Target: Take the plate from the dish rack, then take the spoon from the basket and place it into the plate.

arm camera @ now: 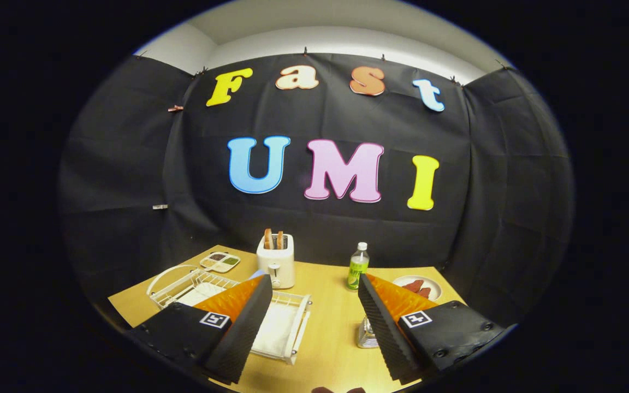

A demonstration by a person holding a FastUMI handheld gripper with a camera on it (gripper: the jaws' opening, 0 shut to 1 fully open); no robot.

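My gripper [312, 279] is open and held above the wooden table [328, 338], with nothing between its fingers. A white wire dish rack [299, 322] with a white cloth inside lies under and beyond the left finger [241, 327], which covers part of it. At the rack's far left end a white curved rim [168, 271] stands up, seemingly the plate. A small shiny metal basket [367, 334] sits against the inner side of the right finger [385, 327], mostly hidden by it. I cannot make out the spoon.
Beyond the fingers stand a white toaster [276, 261] holding toast and a green-labelled bottle [357, 266]. A divided condiment dish [220, 262] lies at the back left. At the back right is a small plate [418, 286] with red food. Black cloth walls close the table.
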